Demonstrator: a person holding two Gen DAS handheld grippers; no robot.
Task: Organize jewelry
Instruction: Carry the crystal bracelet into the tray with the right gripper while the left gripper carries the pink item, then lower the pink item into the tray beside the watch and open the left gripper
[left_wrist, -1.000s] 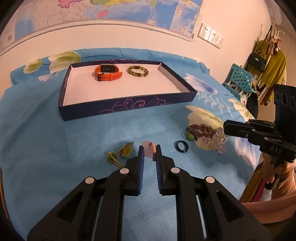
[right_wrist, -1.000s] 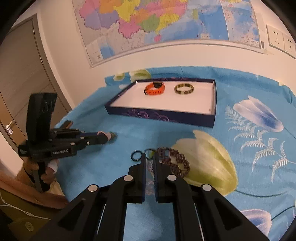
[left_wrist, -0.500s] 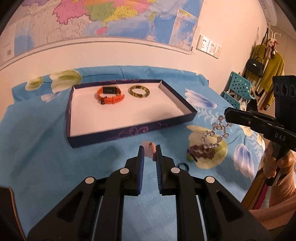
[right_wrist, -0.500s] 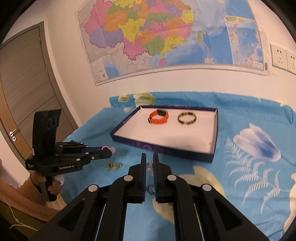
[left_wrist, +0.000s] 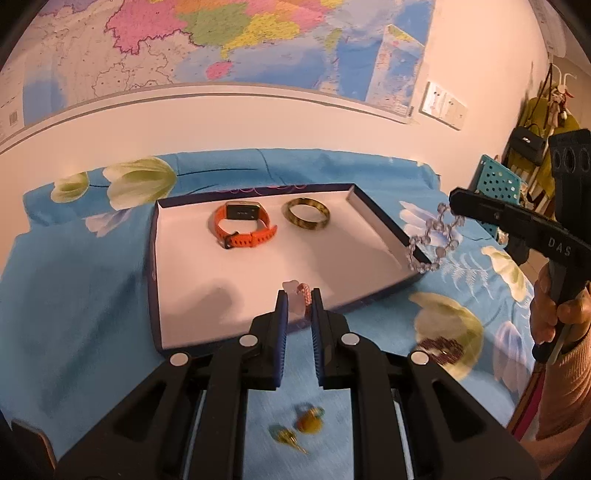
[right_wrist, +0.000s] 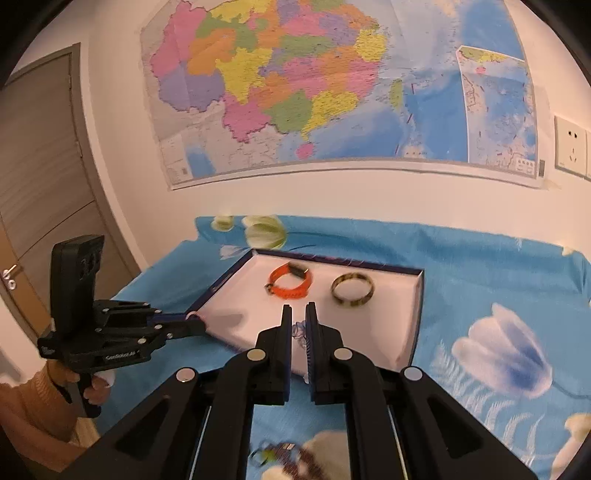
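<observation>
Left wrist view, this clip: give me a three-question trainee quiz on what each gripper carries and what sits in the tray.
1. True or false: the orange watch lies inside the tray.
2. What hangs from the right gripper?
3. The left gripper grips: A) a gold bangle B) a small pink piece C) nothing.

Key: 1 true; 2 a clear bead bracelet; 3 B, the pink piece.

Cream wall with large coloured map (right_wrist: 332, 92), white sockets (left_wrist: 445, 107), grey-brown door (right_wrist: 37, 184), teal perforated chair (left_wrist: 500, 182), hanging bags (left_wrist: 528, 144), warm indoor light.
</observation>
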